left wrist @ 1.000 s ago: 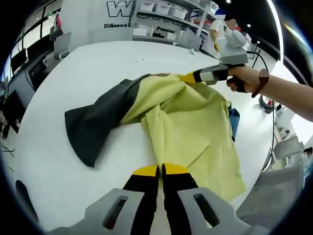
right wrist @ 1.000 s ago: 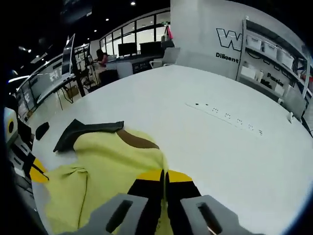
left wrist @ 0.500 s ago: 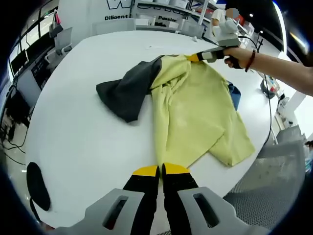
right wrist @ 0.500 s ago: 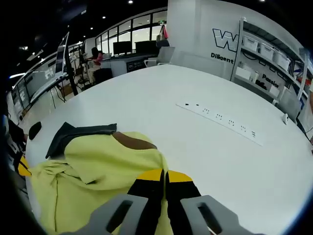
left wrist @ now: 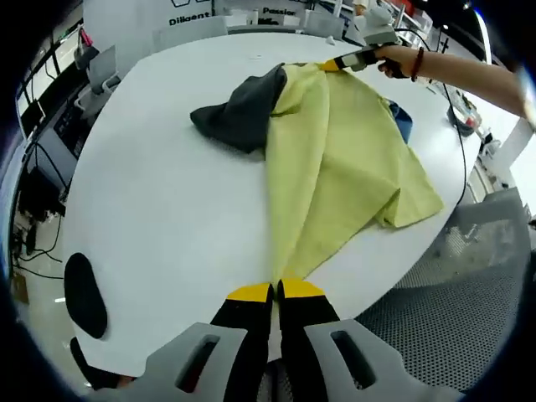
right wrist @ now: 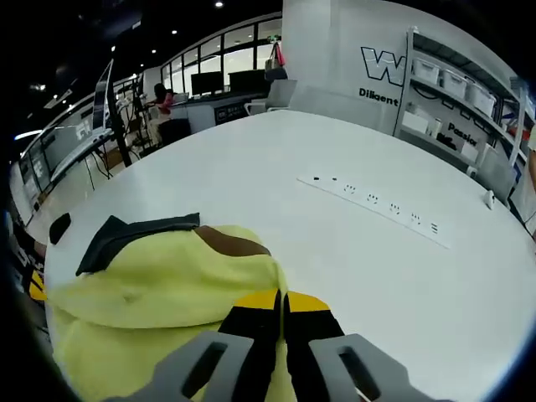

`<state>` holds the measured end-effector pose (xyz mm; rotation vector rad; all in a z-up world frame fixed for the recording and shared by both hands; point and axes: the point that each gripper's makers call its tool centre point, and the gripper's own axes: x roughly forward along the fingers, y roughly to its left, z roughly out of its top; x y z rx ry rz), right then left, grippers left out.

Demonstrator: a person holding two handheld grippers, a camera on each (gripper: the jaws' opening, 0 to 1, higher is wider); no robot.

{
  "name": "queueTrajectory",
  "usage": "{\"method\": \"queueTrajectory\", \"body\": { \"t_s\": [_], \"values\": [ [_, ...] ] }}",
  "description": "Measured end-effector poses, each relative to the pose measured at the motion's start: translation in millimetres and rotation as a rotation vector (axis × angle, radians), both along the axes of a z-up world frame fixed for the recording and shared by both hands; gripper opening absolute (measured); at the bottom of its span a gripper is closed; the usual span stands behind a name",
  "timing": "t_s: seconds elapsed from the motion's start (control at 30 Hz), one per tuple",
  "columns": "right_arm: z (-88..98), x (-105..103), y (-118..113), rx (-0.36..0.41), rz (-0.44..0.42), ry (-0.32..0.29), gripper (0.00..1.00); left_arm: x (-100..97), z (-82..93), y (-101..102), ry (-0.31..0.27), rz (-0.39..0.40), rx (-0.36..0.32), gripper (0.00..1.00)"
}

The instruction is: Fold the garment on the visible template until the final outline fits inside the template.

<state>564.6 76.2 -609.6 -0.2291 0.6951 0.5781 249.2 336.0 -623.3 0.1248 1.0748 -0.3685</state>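
A yellow garment (left wrist: 335, 159) with dark grey sleeves (left wrist: 239, 117) is stretched long across the white table (left wrist: 159, 218). My left gripper (left wrist: 275, 291) is shut on its near hem at the table's edge. At the far end my right gripper (left wrist: 335, 64), held by a person's hand, grips the collar end. In the right gripper view my right gripper (right wrist: 282, 300) is shut on the yellow garment (right wrist: 159, 285), with its brown collar (right wrist: 226, 243) and a grey sleeve (right wrist: 126, 234) beyond. A blue patch (left wrist: 400, 121) peeks out under the cloth's right side.
A black oval pad (left wrist: 85, 295) lies at the table's near left edge. A white power strip (right wrist: 377, 203) runs across the table. Shelves with bins (right wrist: 456, 84) and desks with monitors (right wrist: 209, 84) stand beyond. A mesh floor (left wrist: 435, 301) lies past the table's edge.
The garment has been pulled out longer and flatter between the two grippers. My left gripper drew back toward the table's edge, and the black pad came further into view.
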Motion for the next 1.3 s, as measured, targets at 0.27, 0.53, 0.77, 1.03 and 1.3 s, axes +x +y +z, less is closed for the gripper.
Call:
{"method": "queueTrajectory", "body": {
  "t_s": [0.27,0.53,0.77,1.03,1.3],
  "values": [
    [6.6,-2.1,12.3,0.018,0.046,-0.029,0.0,2.8,4.0,16.2,0.001,0.011,0.043,0.0],
    [10.9,-14.4,26.3,0.049,0.095,-0.011,0.03,-13.9,-15.6,14.8,0.103,-0.081,0.113,0.04],
    [23.4,-13.5,20.7,0.098,0.055,-0.019,0.21,28.4,14.9,9.3,-0.047,0.05,-0.072,0.2],
    [31.0,-24.7,19.1,0.148,0.036,0.0,0.41,99.7,54.0,1.6,-0.23,0.16,-0.195,0.35],
    [20.8,-42.9,12.7,0.152,0.026,0.052,0.52,157.9,59.1,-24.5,-0.302,0.136,-0.226,0.37]
  ]
}}
